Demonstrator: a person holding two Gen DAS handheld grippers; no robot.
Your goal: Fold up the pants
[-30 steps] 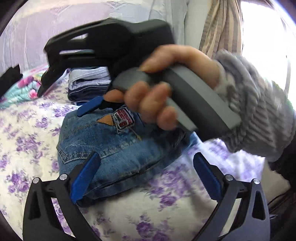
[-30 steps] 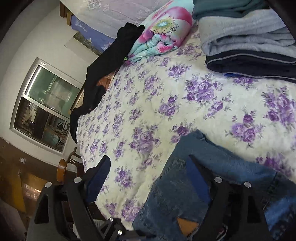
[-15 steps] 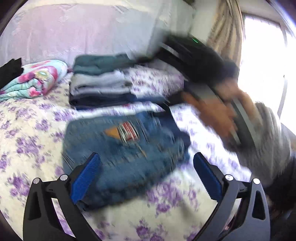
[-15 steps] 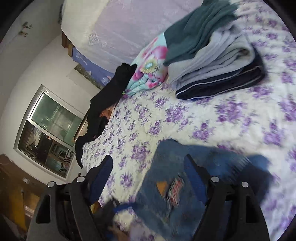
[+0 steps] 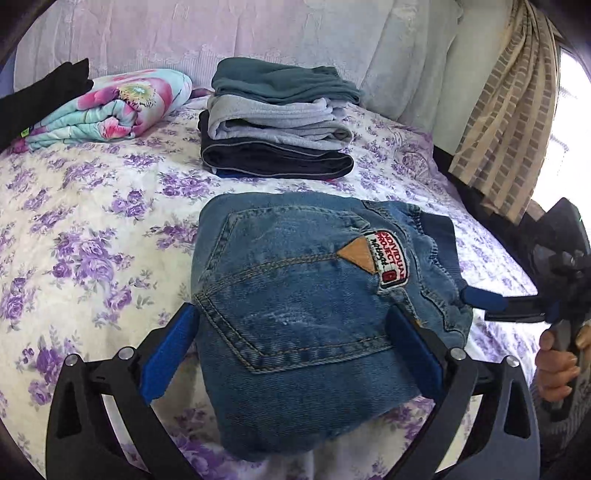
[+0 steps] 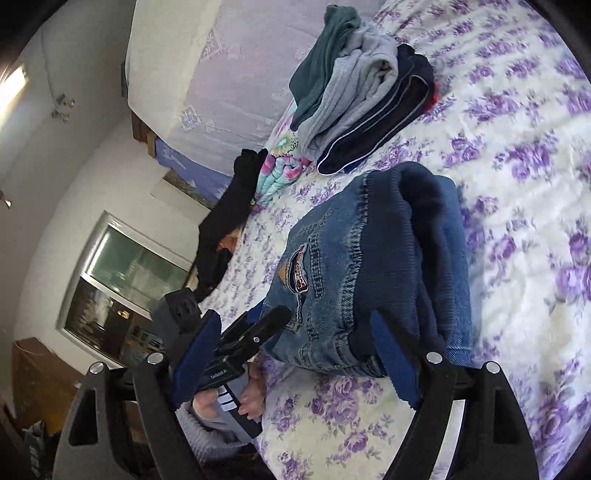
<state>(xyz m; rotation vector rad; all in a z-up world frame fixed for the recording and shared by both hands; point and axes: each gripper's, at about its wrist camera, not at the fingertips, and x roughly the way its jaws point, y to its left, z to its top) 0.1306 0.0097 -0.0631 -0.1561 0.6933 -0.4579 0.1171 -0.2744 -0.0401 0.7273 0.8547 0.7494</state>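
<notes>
Denim pants (image 5: 295, 314) lie folded on the floral bedspread (image 5: 92, 240), near a stack of folded clothes (image 5: 273, 122). Left gripper (image 5: 295, 350) is spread wide, straddling the bundle without clamping. Right gripper (image 6: 295, 369) is likewise wide open at the waistband end, empty, with the person's hand (image 5: 557, 362) on its handle.

Bedspread (image 5: 92, 229) free left (clothes stack (image 5: 275, 122) behind).

Bed w/ purple-flower sheet (image 5: 92, 229) fills the scene. Far side: stack of folded clothes (image 5: 273, 122), teal on top, grey in the middle, dark navy at the bottom. Just left of the stack, a rolled floral blanket (image 5: 110, 107) in pink and turquoise, w/ a black garment (image 5: 40, 92) touching its far-left end. Lilac lace cover (image 5: 221, 33) behind. Striped beige curtain (image 5: 506, 122) at right. Right-wrist view: window (image 6: 122, 280) in a white wall.
</notes>
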